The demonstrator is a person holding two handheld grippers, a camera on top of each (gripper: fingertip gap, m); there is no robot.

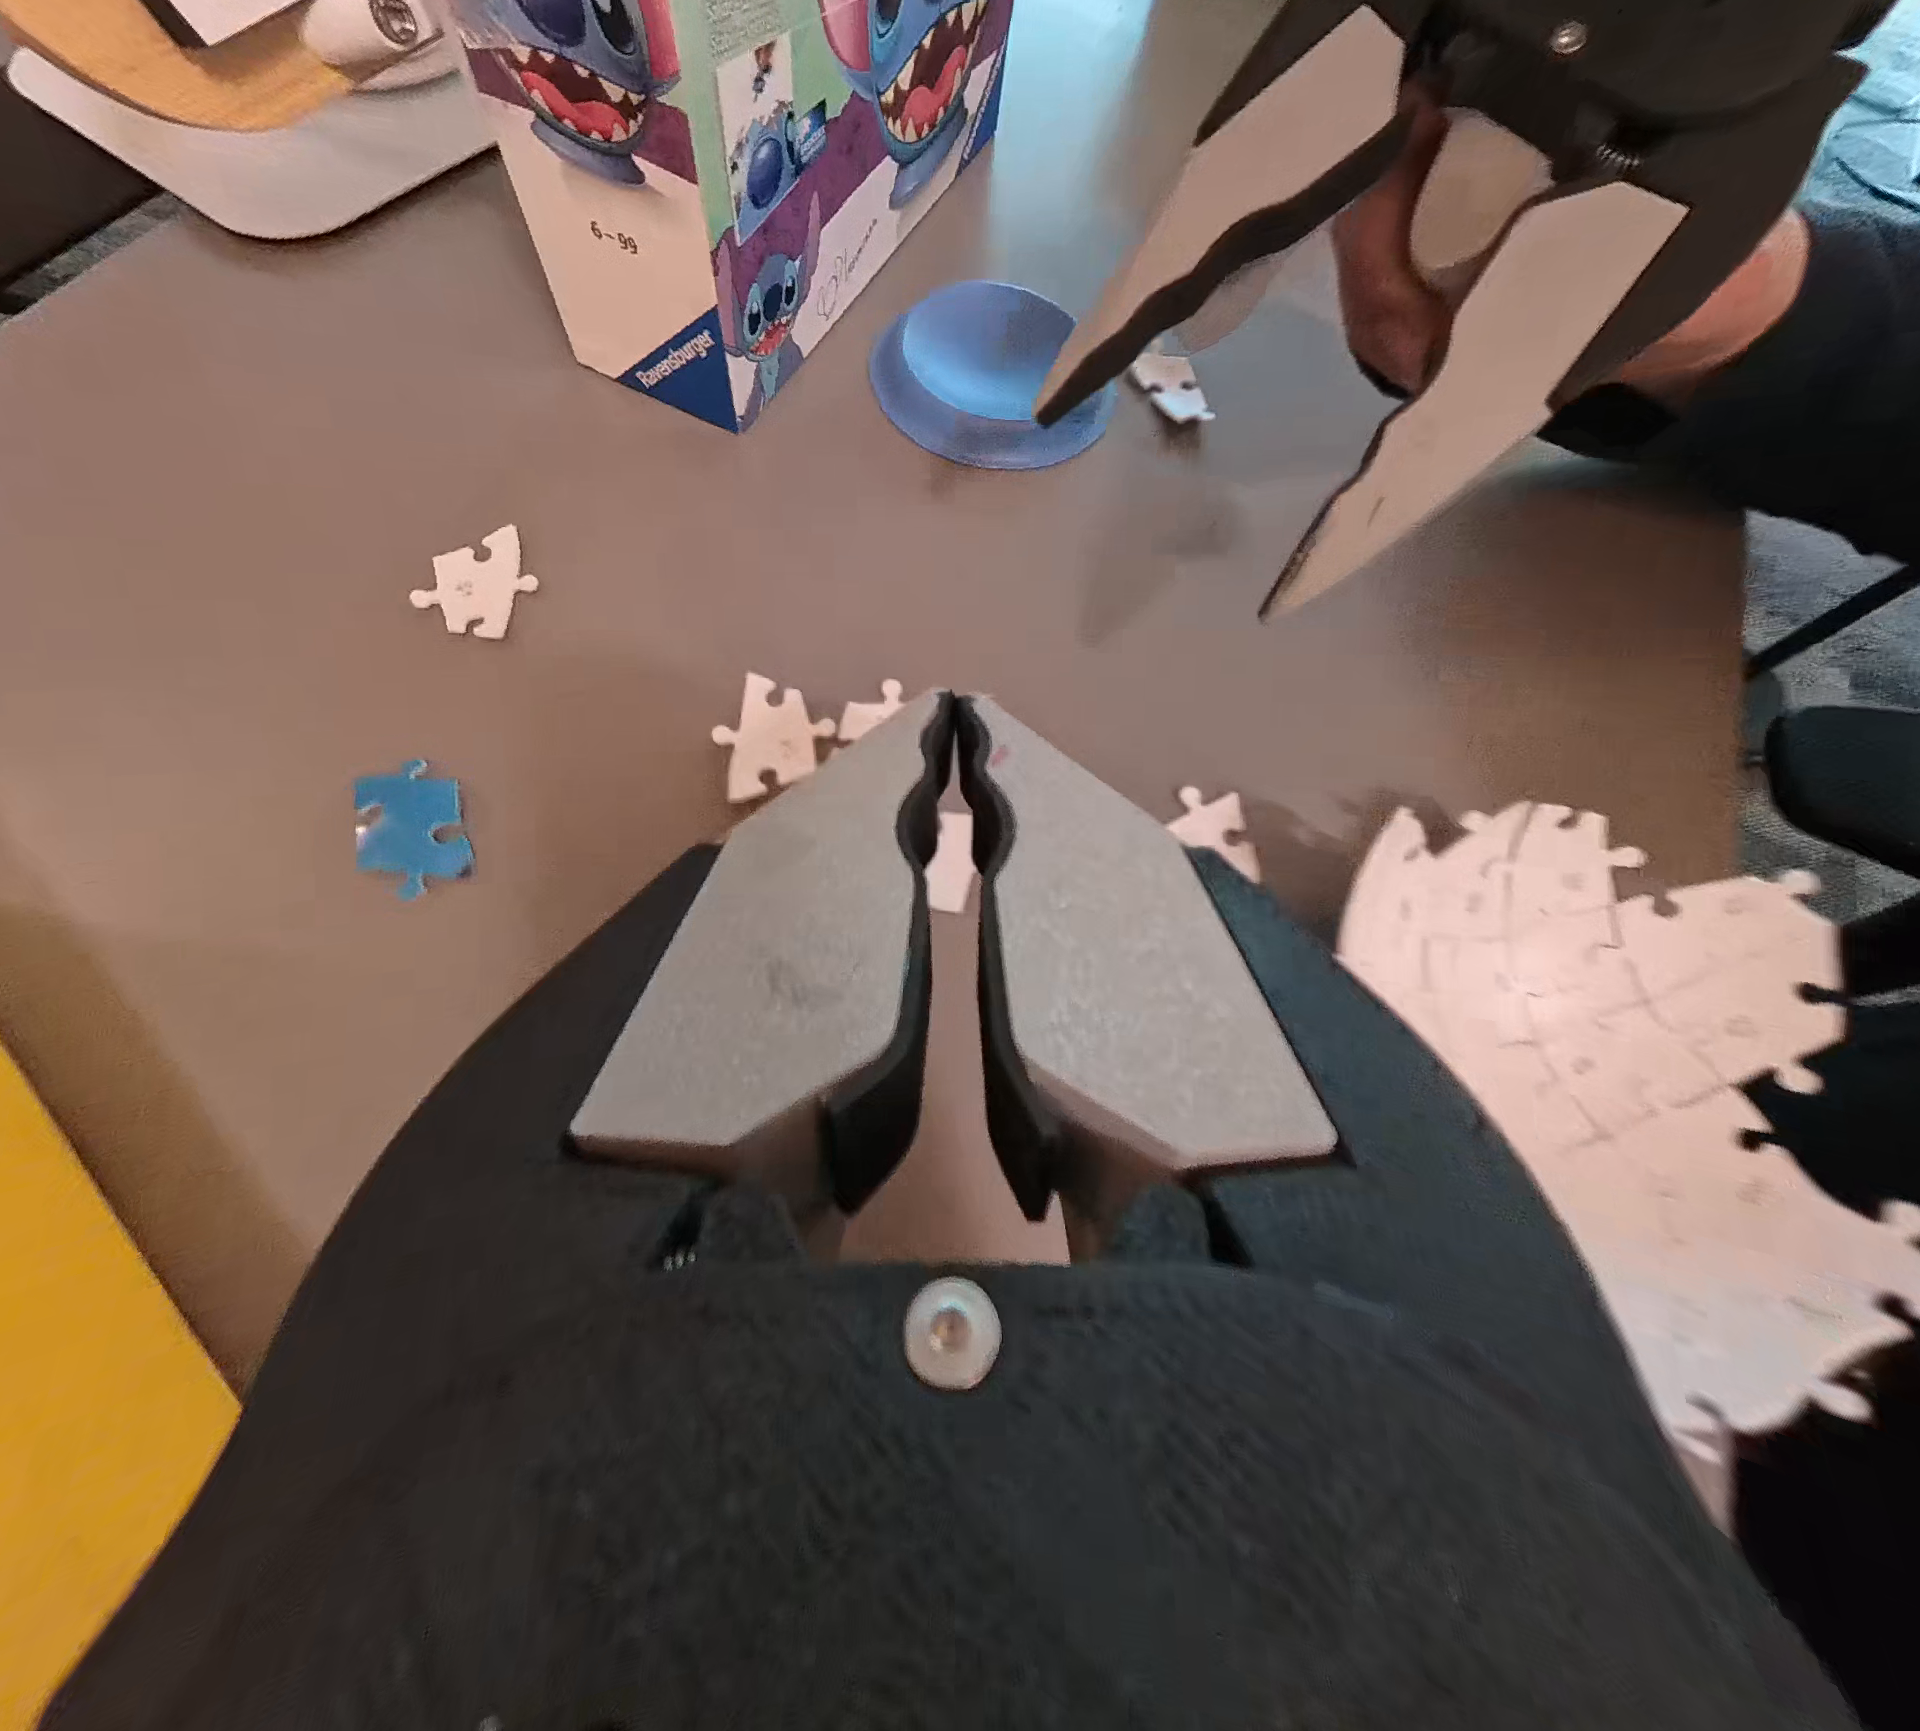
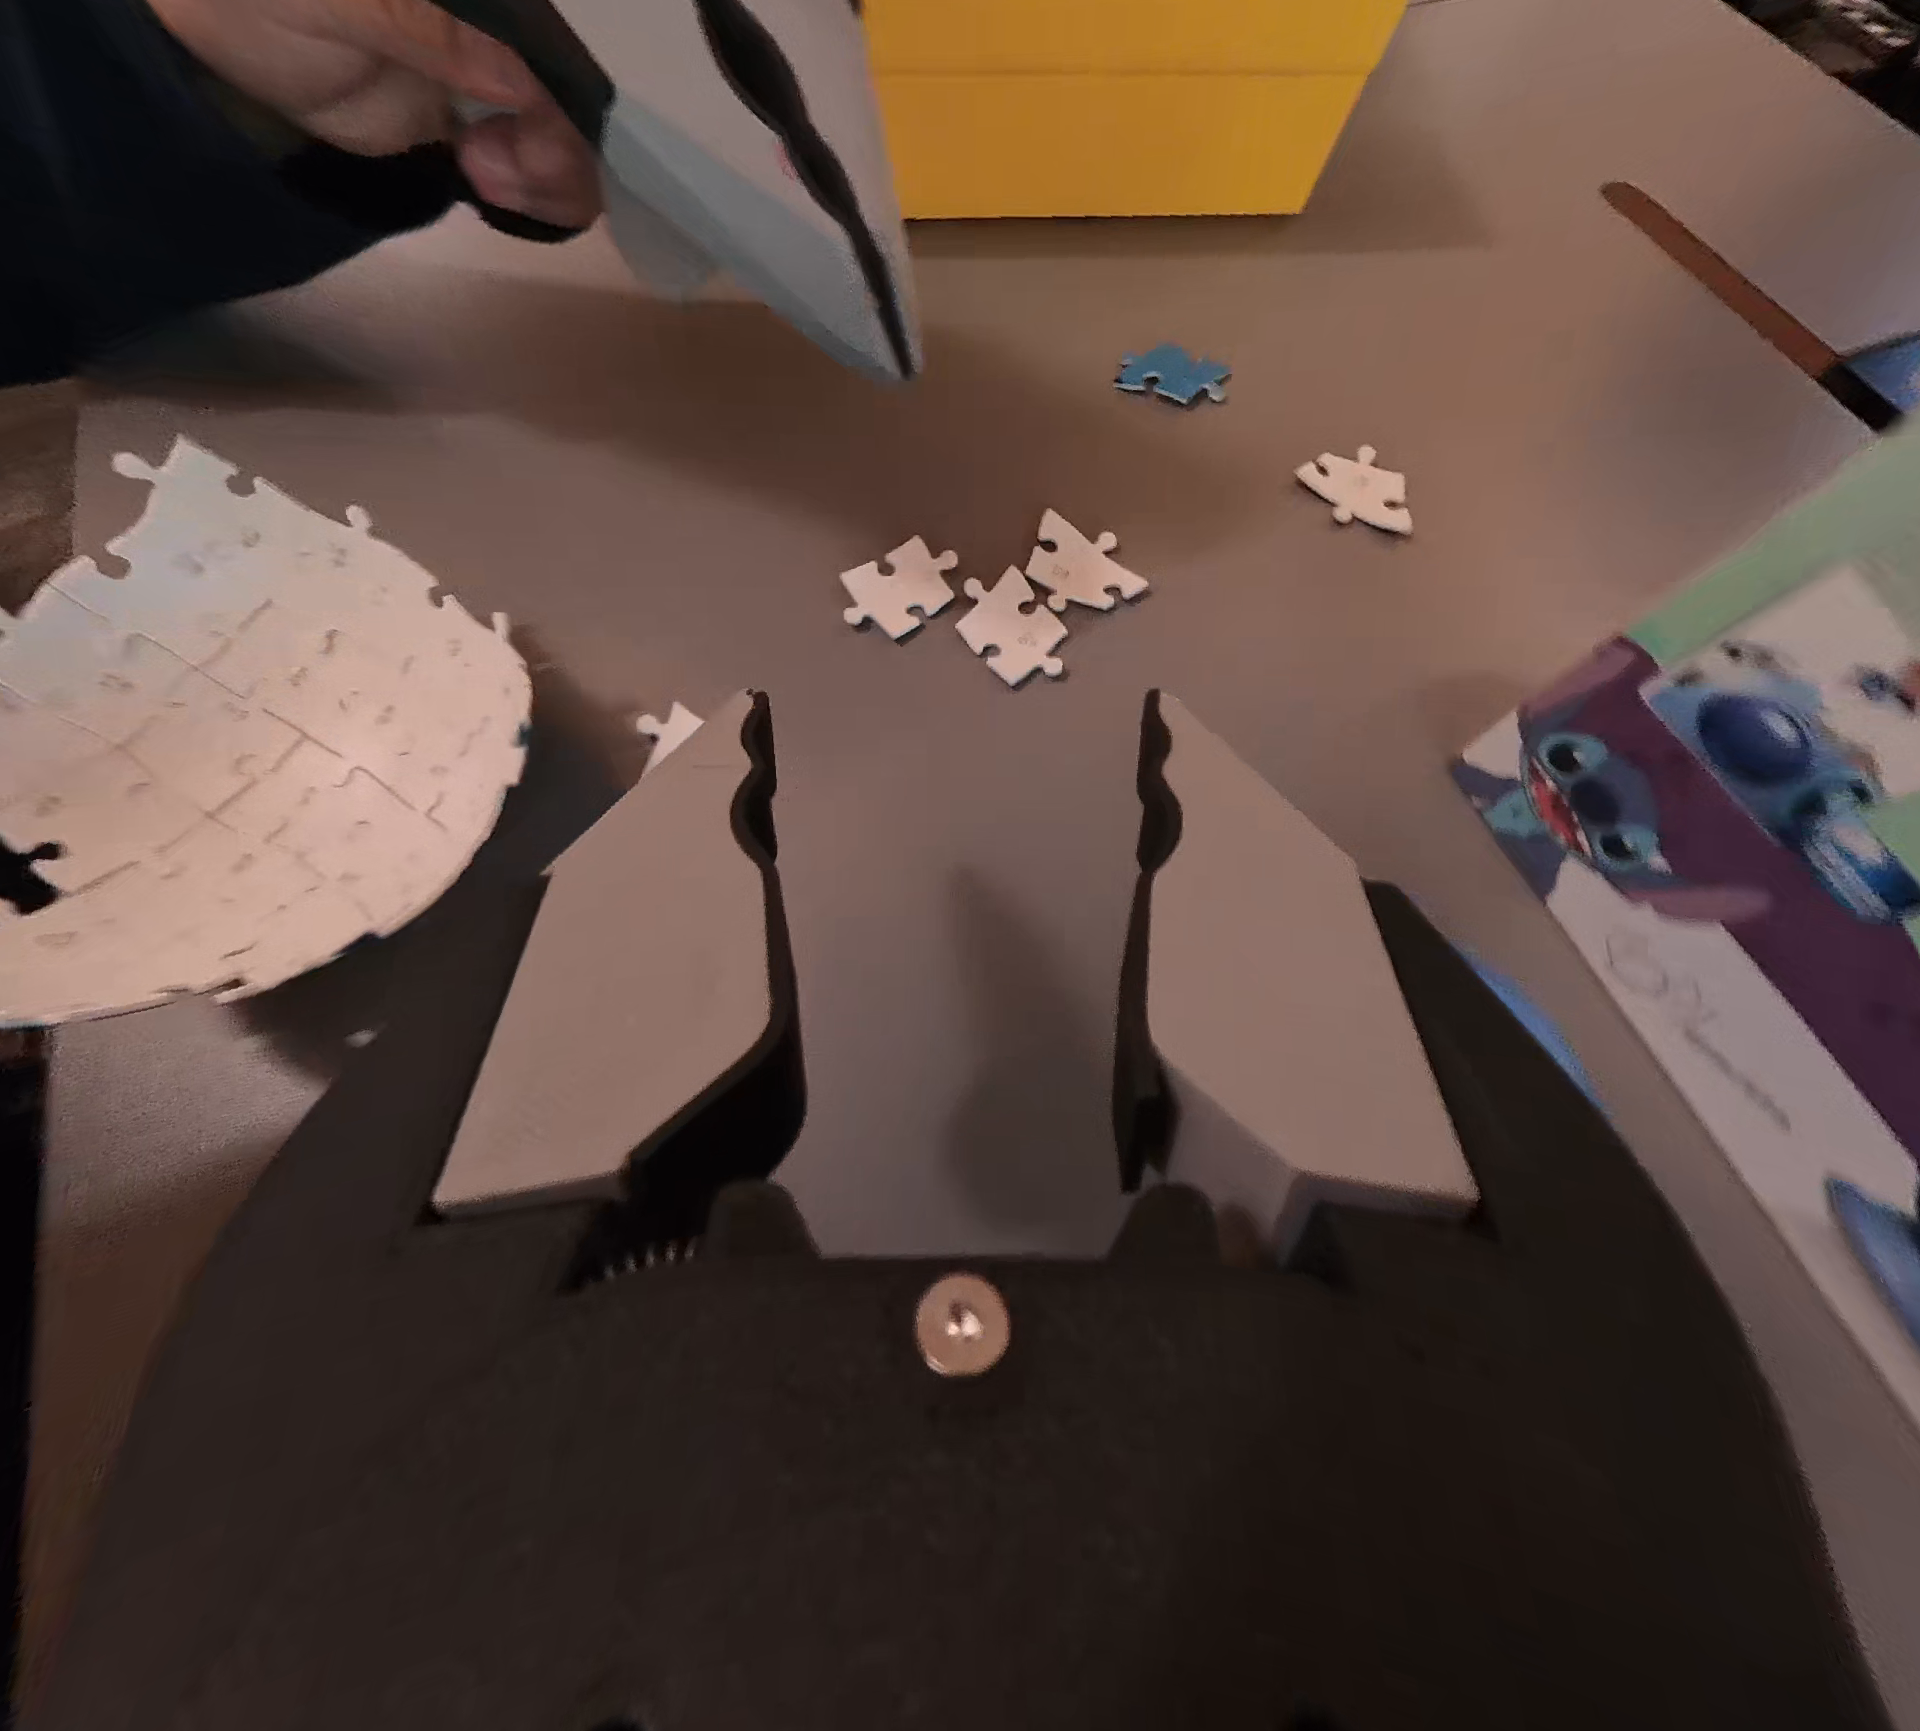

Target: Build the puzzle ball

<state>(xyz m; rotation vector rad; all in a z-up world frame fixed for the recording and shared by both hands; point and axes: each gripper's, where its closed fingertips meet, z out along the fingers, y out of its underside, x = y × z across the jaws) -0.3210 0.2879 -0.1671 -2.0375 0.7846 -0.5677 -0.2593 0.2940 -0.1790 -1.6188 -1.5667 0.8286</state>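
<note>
- Left gripper (image 1: 951, 702): fingers pressed together, nothing between them, held above loose white puzzle pieces (image 2: 997, 592) on the grey bench (image 1: 260, 455).
- Right gripper (image 2: 951, 715): fingers spread, empty, above the bench.
- Part-built puzzle ball shell (image 2: 239, 746) lies white side up on the bench, left of the right gripper.
- One blue piece (image 2: 1172, 374) lies apart.
- Blue stand (image 1: 966, 377) sits beside the puzzle box (image 1: 727, 123); yellow bin (image 2: 1122, 19) behind.
</note>
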